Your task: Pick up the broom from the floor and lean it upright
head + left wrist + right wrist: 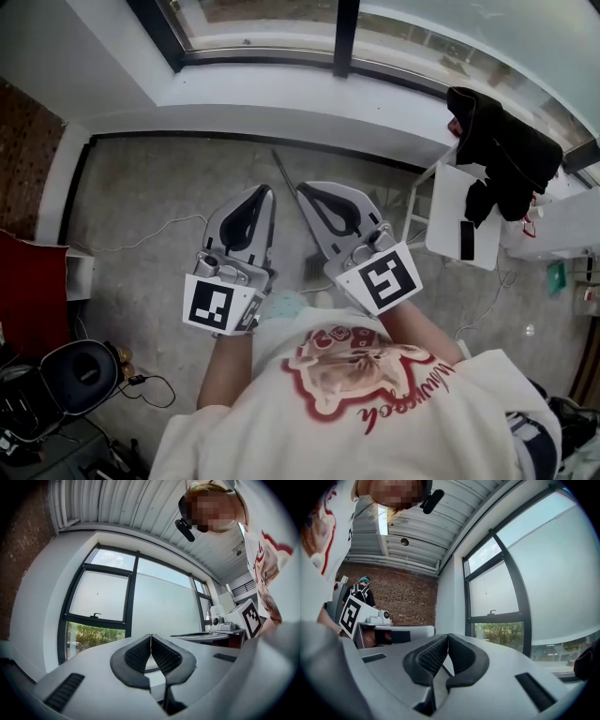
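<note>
Head view, centre of frame: your left gripper (pixel 261 193) and right gripper (pixel 305 190) are side by side above the grey floor (pixel 141 187). Each has its jaws pressed together with nothing between the pads. The broom (pixel 284 173) shows only as a thin handle between the two tips, slanting toward the wall under the window (pixel 272 28).
</note>
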